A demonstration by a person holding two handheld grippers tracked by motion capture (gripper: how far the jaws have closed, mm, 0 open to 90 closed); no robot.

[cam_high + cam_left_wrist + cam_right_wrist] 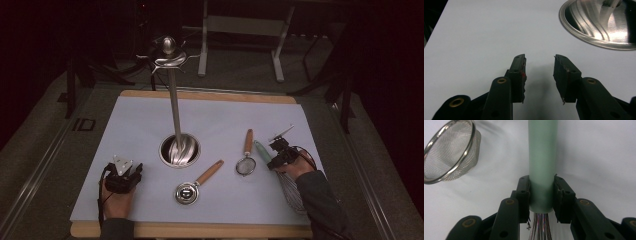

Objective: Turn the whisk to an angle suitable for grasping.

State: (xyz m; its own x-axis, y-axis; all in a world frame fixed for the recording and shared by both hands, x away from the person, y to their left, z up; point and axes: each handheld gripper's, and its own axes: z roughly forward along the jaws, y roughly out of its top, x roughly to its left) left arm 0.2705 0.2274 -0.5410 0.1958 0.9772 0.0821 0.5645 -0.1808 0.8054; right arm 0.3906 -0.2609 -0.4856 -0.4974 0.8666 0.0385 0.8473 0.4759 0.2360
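A whisk [261,150] with a pale green handle [542,150] and steel wires lies at the right of the white mat [140,120]. My right gripper [274,159] is shut on the handle's lower end, just above the wires, with a pad pressed on each side [541,192]. My left gripper [136,170] rests at the mat's front left, jaws open with nothing between them [539,67]. It points toward the round steel base [599,25] of the hanging stand [179,149].
The stand's tall pole [174,100] rises from mid-mat to a hooked top. A small mesh strainer [245,162] [449,152] with a wooden handle lies just left of the whisk. A steel cup [187,192] with a wooden handle lies in front of the stand.
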